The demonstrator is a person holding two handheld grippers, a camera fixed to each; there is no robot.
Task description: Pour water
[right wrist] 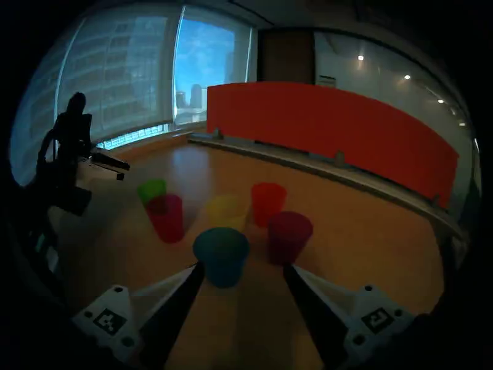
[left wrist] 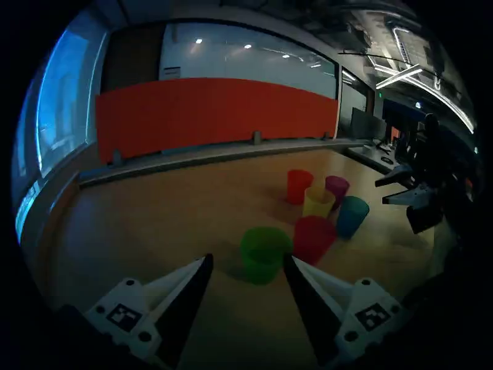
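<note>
Six cups stood upright in a loose cluster on a wooden table, logged as follows.

- Green cup: nearest the left gripper, just ahead of its fingertips and in line with the gap between them, closer to the right-hand finger. Whether it touched could not be told.
- Red cup: just right of the green one, overlapping it in the left gripper view.
- Yellow cup: behind the red one.
- Orange cup and purple cup: farthest in the left gripper view, either side of the yellow.
- Teal cup: nearest the right gripper, just ahead of its tips and nearer the left-hand finger.

Left gripper: fingers spread wide, holding nothing.
Right gripper: fingers likewise spread, holding nothing. In the left gripper view it hung at the far right edge, beyond the teal cup and apart from it.

Surroundings: an orange partition ran along the far side of the table, with a large window beyond.
</note>
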